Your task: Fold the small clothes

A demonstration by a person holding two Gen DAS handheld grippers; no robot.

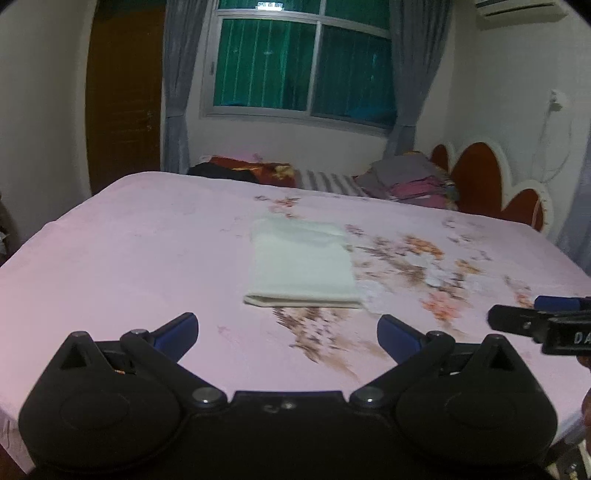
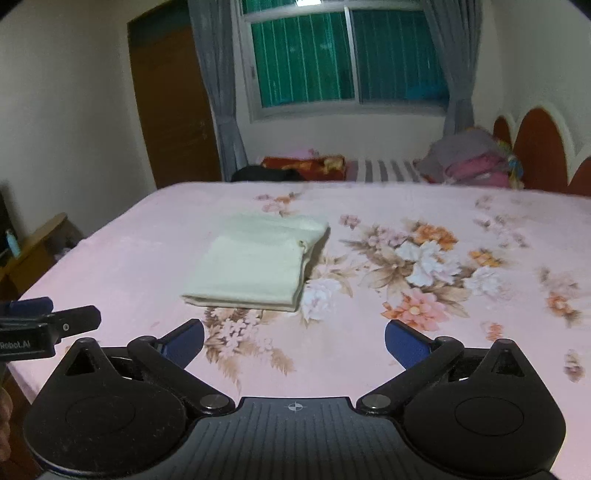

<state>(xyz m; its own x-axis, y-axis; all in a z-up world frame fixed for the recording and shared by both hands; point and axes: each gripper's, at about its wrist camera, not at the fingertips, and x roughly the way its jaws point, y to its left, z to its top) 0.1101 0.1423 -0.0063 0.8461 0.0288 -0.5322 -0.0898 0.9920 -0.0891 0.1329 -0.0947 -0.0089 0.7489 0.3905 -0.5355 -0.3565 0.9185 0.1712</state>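
folded cloth (image 2: 258, 258) on bed (image 2: 129, 266) | clothes pile (image 2: 469, 158) behind

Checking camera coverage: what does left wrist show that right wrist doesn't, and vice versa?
Left wrist only: the air conditioner at top right, a wall socket with a cable, and the right gripper entering from the right edge.

Right wrist only: a wooden side table left of the bed, and the left gripper at the left edge.

Both: the folded cream cloth lying flat on the pink floral bedspread, the window, the door, the red headboard, and each camera's own jaws wide open with nothing between them.
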